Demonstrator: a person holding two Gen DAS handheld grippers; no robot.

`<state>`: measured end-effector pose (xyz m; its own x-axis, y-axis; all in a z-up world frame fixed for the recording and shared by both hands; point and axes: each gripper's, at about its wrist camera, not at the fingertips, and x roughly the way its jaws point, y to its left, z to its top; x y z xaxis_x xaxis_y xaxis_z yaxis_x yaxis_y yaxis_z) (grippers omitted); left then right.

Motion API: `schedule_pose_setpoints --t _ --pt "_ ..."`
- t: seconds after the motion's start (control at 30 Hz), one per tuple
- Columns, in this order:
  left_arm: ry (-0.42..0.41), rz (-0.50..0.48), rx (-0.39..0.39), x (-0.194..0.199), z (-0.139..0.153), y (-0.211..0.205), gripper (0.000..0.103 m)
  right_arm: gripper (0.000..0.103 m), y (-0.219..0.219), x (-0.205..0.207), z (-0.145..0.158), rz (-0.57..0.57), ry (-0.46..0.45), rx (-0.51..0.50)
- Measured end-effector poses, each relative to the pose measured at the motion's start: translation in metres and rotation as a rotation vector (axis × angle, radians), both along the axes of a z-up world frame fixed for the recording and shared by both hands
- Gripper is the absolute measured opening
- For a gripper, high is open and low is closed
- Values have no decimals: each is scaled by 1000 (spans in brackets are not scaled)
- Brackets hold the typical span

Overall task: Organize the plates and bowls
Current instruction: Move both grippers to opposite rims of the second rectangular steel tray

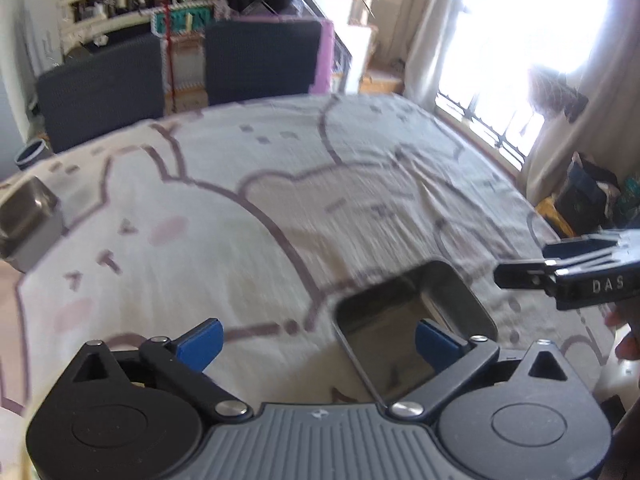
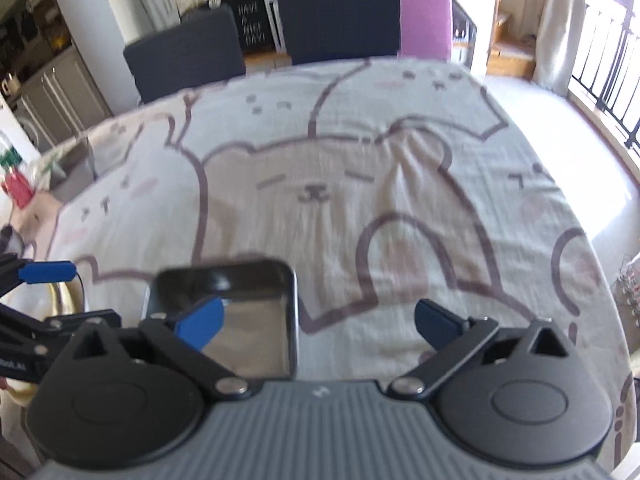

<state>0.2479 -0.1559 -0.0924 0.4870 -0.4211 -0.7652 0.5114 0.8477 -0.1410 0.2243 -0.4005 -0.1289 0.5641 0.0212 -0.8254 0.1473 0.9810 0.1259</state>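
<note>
the left gripper stands wide, nothing between its blue pads; the right gripper is just as wide and just as empty. the square steel dish sits flat on the bear-printed cloth, between the two tongs and close under both. from the left tongs it lies ahead and to the right, with the right-hand pad over its hollow and the left-hand pad out over bare cloth. from the right tongs the same dish lies ahead and to the left, the left-hand pad over its hollow. neither pad can be seen pressing on the rim. the dish is near square, so it shows no real long axis; its sides run roughly in line with the right tongs and skewed to the left ones. both hands look about equally near. a second steel container sits well apart, far to the left of the left tongs, so that hand seems the likelier one to go for it.
</note>
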Motion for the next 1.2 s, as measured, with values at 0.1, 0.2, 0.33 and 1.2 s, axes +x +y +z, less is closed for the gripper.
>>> schedule_pose_setpoints --t 0.1,0.2,0.33,1.2 --pt "-32 54 -21 9 11 24 103 103 7 2 10 -16 -38 -7" --pt "-67 114 -17 20 20 51 103 103 18 9 18 -32 -80 6" --pt "-124 202 0 38 29 90 103 103 39 24 28 -33 -144 61" --pt "-257 543 105 217 -9 250 103 103 285 221 -22 36 -108 331"
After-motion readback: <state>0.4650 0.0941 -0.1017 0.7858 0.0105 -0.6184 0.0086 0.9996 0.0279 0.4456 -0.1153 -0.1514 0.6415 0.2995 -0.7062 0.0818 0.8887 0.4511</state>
